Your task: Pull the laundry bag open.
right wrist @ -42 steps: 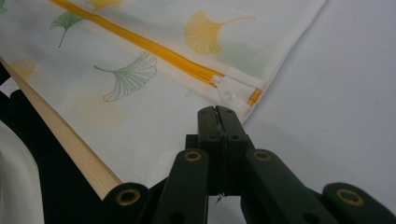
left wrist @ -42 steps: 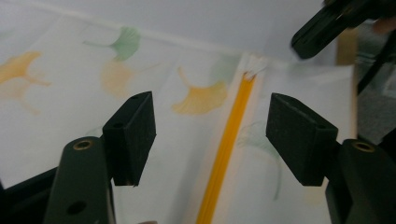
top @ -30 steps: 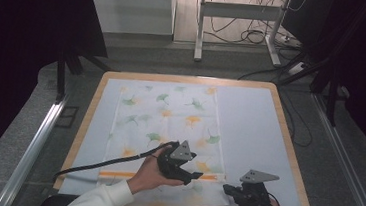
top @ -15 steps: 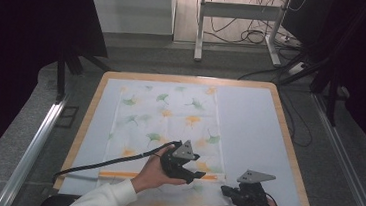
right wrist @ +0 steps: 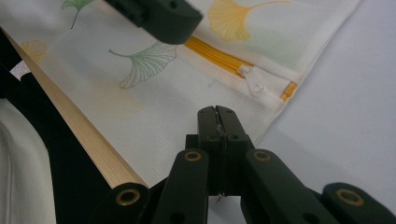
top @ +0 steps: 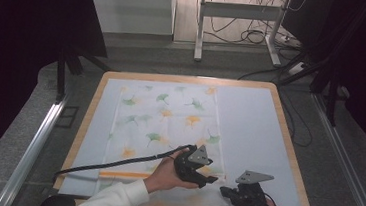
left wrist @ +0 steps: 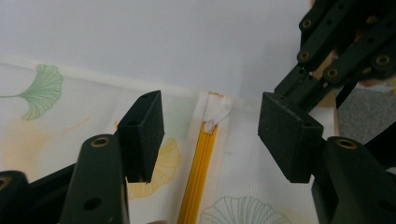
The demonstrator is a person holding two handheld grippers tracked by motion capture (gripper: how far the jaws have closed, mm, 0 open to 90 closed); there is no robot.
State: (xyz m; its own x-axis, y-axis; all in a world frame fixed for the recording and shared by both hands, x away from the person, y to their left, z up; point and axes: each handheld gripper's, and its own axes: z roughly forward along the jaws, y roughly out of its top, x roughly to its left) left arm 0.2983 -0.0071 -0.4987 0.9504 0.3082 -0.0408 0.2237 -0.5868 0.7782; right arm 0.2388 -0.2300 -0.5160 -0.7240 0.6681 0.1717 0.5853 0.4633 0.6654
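Since a second ago, the left tongs [top: 203,179] have slid toward the near right corner of the cloth, their jaws narrowing while staying open with nothing pinched.

From largest down: the tabletop [top: 288,137] carries a pale blue mat [top: 249,124], and on it lies a white mesh bag [top: 169,117] printed with ginkgo leaves. Along its near edge runs an orange zipper [left wrist: 198,172], whose white pull [right wrist: 257,86] sits near the bag's corner, between the left tongs' pads. The right tongs [right wrist: 217,116] are closed on the bag's edge just beside that corner.
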